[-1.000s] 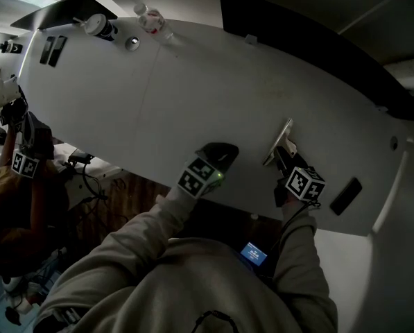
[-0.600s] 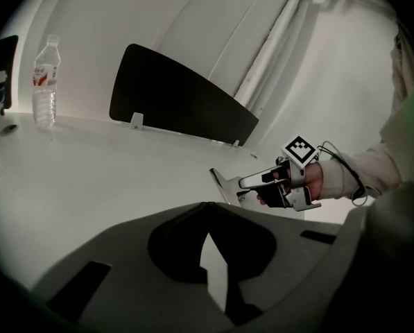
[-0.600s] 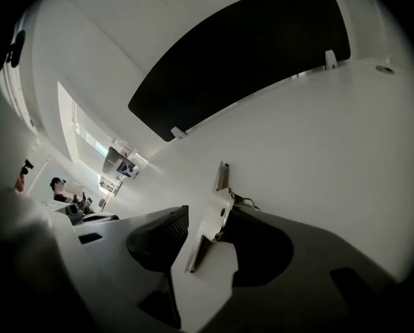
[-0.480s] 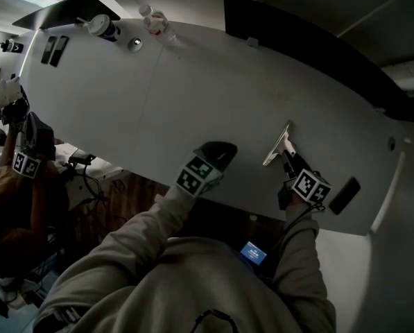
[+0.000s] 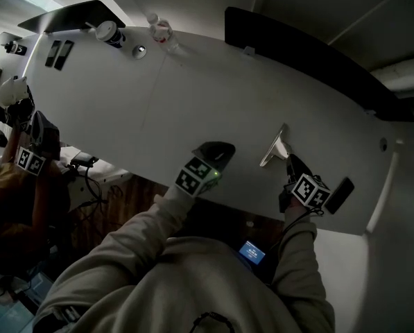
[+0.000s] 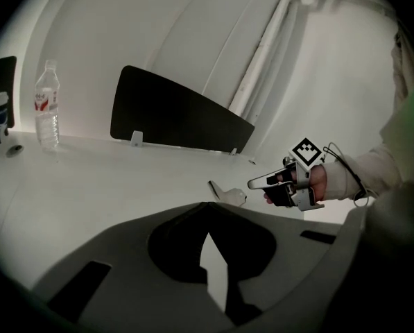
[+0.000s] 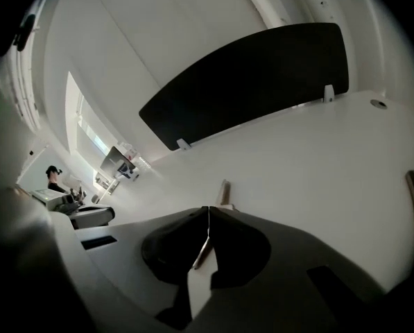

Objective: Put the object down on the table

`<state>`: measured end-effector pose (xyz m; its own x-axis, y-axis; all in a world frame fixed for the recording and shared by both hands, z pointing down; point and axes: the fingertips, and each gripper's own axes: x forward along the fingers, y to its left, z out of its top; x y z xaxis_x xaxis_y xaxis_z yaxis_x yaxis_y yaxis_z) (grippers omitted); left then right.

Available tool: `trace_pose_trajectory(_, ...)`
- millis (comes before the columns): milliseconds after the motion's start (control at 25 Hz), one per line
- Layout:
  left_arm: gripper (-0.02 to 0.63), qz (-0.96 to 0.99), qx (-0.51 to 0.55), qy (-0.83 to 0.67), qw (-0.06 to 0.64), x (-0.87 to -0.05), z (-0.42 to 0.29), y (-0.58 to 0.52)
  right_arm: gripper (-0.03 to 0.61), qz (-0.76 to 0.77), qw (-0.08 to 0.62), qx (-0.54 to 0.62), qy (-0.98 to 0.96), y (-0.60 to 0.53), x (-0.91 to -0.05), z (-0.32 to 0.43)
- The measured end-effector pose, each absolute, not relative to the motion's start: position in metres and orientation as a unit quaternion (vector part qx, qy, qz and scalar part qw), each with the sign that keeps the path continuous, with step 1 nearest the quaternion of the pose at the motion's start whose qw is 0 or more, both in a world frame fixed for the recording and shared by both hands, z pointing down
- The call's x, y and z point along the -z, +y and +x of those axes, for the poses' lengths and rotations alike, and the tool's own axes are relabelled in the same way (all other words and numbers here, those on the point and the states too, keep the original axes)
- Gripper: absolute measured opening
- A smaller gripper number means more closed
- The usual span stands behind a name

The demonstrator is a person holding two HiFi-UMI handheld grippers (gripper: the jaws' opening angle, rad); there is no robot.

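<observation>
My right tool [image 5: 290,161] drawn back a little from the thin pale angled piece [image 5: 276,146] since a second ago, jaws closing almost together on nothing (piece resting on the white surface [image 5: 193,89] just ahead), left tool [image 5: 218,152] pinched together and empty, clear plastic bottle [image 5: 162,30] far off

White table [image 5: 213,96] w/ black divider [image 5: 297,50]; dim rm.

table [image 5: 213,96] middle: open | far edge: divider [image 5: 311,54] | far-left corner: bottle [image 5: 161,30], cup [image 5: 109,32]
</observation>
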<state>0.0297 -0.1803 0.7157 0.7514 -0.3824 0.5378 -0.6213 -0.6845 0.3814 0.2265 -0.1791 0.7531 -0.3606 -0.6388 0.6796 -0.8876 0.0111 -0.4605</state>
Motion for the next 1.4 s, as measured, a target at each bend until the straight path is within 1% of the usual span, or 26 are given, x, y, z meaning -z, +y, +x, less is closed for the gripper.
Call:
trace_pose_trajectory(40,0.003,0.894,-0.211,-0.283,0.278,-0.711,0.029,-0.181,0.021,0.542,0.140,-0.435,-0.706,-0.180,-0.746,0.220)
trace_pose_trajectory(360,0.003,0.903,-0.182,-0.306,0.242,-0.655,0.013,-0.194,0.021,0.538,0.154,-0.349,-0.751,-0.196,-0.670,0.192)
trace_pose_trajectory(760,0.003,0.916,-0.120,-0.345,0.166,-0.536,0.000,-0.227,0.020,0.533,0.120,-0.258,-0.797,-0.219,-0.542,0.173)
trace_pose_trajectory(1000,0.003,0.924,-0.083,-0.358,0.108,-0.458,-0.008,-0.243,0.020,0.529,0.096,-0.198,-0.819,-0.233,-0.465,0.159)
trace_pose_trajectory(1400,0.003,0.926,-0.029,-0.374,0.048,-0.355,-0.025,-0.250,0.020,0.529,0.056,-0.113,-0.839,-0.238,-0.344,0.148)
